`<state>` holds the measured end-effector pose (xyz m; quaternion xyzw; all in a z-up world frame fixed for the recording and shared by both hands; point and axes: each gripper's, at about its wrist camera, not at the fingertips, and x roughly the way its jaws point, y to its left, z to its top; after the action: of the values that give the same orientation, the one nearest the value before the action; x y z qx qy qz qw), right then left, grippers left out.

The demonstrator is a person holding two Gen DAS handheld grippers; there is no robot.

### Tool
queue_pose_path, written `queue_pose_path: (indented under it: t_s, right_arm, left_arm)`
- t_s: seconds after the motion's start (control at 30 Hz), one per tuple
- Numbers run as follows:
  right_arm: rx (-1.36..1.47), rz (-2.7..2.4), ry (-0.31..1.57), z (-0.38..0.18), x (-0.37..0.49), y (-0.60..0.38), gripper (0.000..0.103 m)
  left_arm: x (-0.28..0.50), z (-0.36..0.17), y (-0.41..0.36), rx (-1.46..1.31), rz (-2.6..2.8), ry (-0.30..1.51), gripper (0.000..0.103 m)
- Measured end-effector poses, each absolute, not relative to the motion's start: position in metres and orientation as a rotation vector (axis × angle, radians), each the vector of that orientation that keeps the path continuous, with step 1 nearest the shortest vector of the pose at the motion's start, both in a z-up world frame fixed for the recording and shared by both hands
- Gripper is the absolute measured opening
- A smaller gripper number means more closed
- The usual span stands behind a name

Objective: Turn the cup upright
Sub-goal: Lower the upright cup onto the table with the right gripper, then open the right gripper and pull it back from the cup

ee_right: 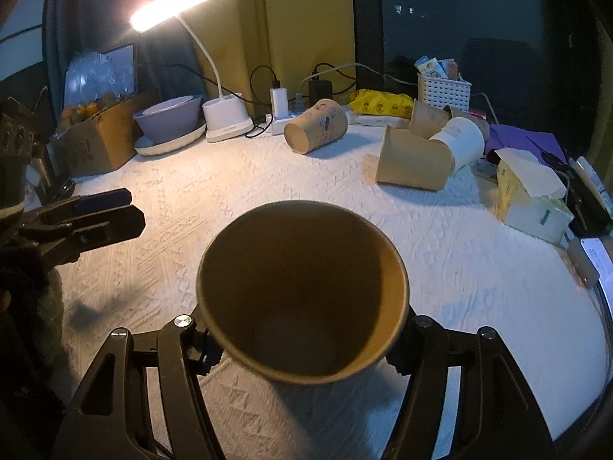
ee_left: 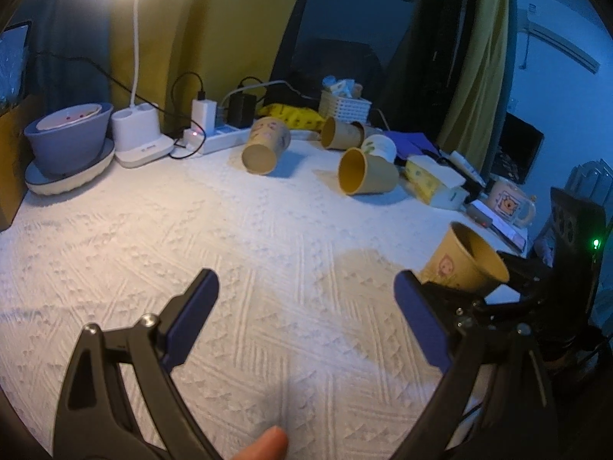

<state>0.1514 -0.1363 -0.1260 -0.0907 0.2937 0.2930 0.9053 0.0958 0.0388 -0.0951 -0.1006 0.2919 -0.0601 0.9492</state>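
My right gripper (ee_right: 302,341) is shut on a tan paper cup (ee_right: 302,291), held tilted with its mouth facing the camera, above the white cloth. The same cup (ee_left: 465,264) shows at the right of the left wrist view, gripped near its base. My left gripper (ee_left: 306,299) is open and empty over the cloth, left of that cup; it also shows in the right wrist view (ee_right: 99,211). Other paper cups lie on their sides at the back: one with drawings (ee_left: 264,149), a plain one (ee_left: 364,174), another behind (ee_left: 341,133), and a white one (ee_right: 461,142).
A desk lamp (ee_right: 226,119), a grey bowl on a plate (ee_left: 69,142), a power strip (ee_left: 218,140), a white basket (ee_right: 443,90), a yellow packet (ee_right: 379,105), a tissue box (ee_right: 532,199), a mug (ee_left: 509,201) and a cardboard box (ee_right: 95,142) line the table's back and sides.
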Motion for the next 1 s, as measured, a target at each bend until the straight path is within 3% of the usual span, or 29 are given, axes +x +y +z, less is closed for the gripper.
queue_pose_path:
  t_s: [0.17, 0.3, 1.0]
  right_arm:
    - [-0.194, 0.59, 0.596, -0.127, 0.143, -0.137, 0.068]
    - [-0.206, 0.561, 0.592, -0.128, 0.138, -0.137, 0.08]
    - [-0.207, 0.489, 0.549, -0.099, 0.081, -0.148, 0.081]
  left_arm:
    - [0.089, -0.094, 0.035, -0.185, -0.13, 0.568, 0.094]
    - [0.084, -0.092, 0.035, -0.196, -0.15, 0.566, 0.094]
    - [0.029, -0.066, 0.025, -0.214, -0.206, 0.489, 0.094]
